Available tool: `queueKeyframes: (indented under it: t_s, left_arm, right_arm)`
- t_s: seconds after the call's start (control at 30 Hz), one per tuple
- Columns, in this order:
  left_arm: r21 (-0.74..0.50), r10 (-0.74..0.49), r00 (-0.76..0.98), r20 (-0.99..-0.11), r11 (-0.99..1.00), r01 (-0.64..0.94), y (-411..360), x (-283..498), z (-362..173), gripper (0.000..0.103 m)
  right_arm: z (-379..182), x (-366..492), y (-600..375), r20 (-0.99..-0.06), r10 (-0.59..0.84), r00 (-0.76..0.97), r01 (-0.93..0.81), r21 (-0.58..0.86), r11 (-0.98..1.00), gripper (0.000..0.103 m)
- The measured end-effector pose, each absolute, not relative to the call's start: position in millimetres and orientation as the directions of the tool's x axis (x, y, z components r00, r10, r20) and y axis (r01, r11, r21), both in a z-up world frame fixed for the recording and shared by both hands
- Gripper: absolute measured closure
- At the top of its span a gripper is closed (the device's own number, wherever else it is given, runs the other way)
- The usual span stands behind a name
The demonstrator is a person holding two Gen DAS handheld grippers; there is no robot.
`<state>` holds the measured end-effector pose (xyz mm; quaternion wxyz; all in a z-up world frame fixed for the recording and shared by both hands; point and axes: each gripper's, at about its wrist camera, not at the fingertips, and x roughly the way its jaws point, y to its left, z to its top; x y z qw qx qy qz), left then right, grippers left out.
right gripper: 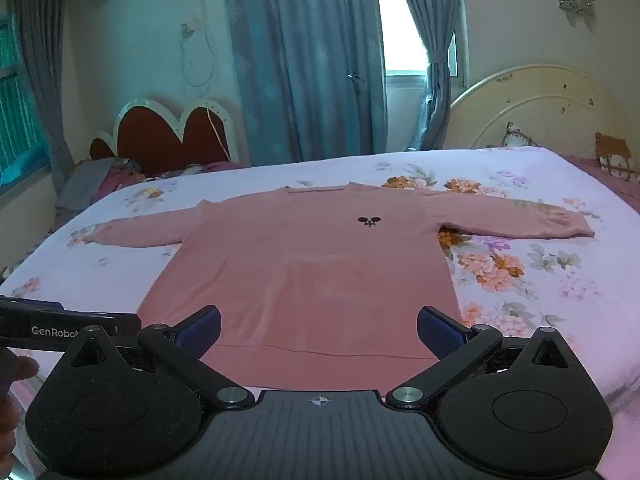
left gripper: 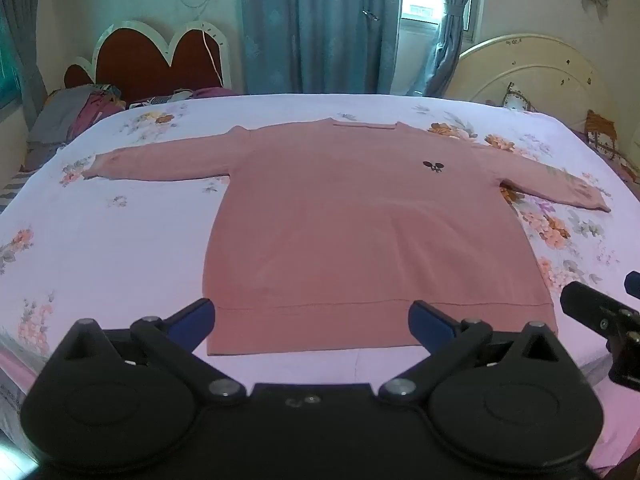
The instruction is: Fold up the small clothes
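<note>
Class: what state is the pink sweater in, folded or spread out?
Spread out: the pink sweater lies flat on the floral bedsheet, both sleeves stretched sideways, hem uncreased.

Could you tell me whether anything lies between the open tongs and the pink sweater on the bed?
Nothing visible does. The pink sweater lies flat on the floral sheet, its hem just ahead of the open left tongs and right tongs.

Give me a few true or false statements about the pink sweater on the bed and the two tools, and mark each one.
1. The pink sweater lies flat with both sleeves spread out. True.
2. The left tool is clamped on the hem. False: its jaws stand open, holding nothing.
3. The right tool is open. True.
4. The bedsheet is plain blue. False: it is pale with a floral print.
</note>
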<state>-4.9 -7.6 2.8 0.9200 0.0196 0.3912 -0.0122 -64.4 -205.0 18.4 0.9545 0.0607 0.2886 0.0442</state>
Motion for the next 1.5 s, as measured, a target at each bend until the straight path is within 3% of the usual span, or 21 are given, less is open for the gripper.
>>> queueKeyframes:
  t_s: [1.5]
  left_arm:
    - [0.047,-0.006,0.704,-0.710,0.997,0.056,-16,-4,10,0.000]
  right_arm:
    - [23,-61,-223,-0.544,0.107,0.832,-0.025,0.155,0.988,0.000]
